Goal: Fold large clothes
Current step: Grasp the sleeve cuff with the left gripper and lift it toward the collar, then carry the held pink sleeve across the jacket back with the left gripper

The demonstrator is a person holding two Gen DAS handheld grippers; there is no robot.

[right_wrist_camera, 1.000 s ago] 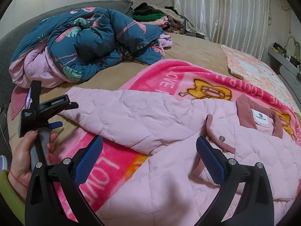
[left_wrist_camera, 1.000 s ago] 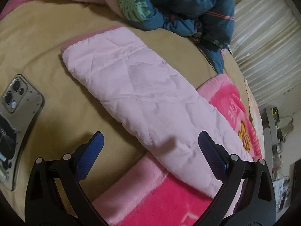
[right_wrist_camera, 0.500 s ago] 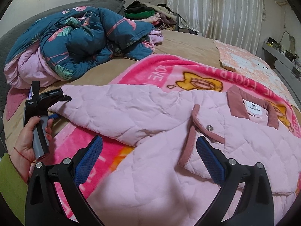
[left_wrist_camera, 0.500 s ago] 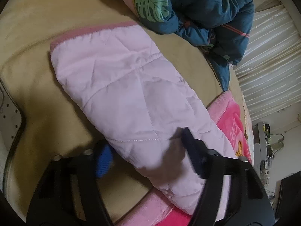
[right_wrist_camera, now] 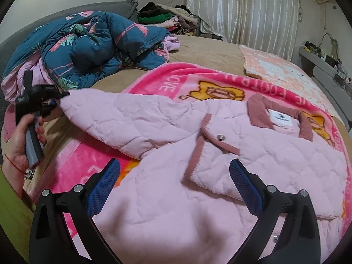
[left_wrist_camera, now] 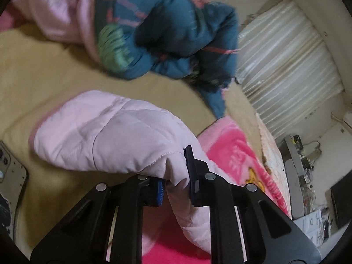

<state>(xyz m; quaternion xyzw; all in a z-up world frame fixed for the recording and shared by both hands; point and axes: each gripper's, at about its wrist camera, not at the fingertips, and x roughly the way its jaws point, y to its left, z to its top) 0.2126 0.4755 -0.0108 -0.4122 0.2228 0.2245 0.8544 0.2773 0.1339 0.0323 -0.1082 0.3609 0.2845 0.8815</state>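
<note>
A pale pink quilted jacket (right_wrist_camera: 220, 154) with darker pink trim lies spread on a bright pink printed blanket (right_wrist_camera: 220, 79) on the bed. Its left sleeve (left_wrist_camera: 105, 136) stretches out to the left. My left gripper (left_wrist_camera: 176, 182) is shut on the edge of that sleeve near the cuff and lifts it off the bed; it also shows in the right wrist view (right_wrist_camera: 52, 99), held by a hand. My right gripper (right_wrist_camera: 173, 184) is open and empty, hovering over the jacket's front near the open placket (right_wrist_camera: 198, 151).
A crumpled dark teal duvet (right_wrist_camera: 92, 44) with pink lining lies at the back left on the tan sheet (left_wrist_camera: 44, 83). A phone (left_wrist_camera: 11, 169) lies left of the sleeve. Piled clothes (right_wrist_camera: 167, 17) and curtains (right_wrist_camera: 242, 8) are behind; a shelf (right_wrist_camera: 325, 70) at right.
My left gripper closed on the sleeve edge and raised it, bunching the sleeve. My right gripper moved slightly forward over the jacket and stayed open.
</note>
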